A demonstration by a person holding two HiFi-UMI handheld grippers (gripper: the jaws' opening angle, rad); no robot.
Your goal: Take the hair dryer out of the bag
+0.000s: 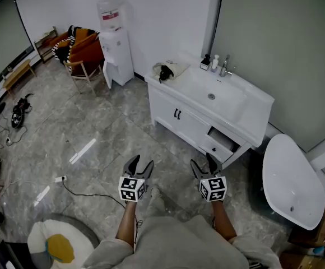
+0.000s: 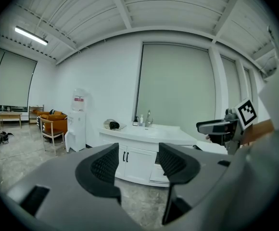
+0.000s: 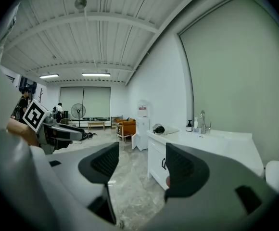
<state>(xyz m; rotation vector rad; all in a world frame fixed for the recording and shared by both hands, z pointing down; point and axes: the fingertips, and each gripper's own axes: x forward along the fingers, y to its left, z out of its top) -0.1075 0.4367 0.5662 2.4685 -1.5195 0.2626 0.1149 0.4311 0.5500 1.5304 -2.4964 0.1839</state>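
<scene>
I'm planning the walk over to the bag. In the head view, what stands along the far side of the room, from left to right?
From the left: orange armchair → water dispenser → bag → soap bottles → faucet.

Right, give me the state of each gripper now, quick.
Left gripper: open, nothing between its jaws.
Right gripper: open, nothing between its jaws.

Grey left tool (image 1: 140, 163) and right tool (image 1: 203, 161), black-and-white marker cubes (image 1: 132, 189), light grey shirt (image 1: 179, 242)
</scene>
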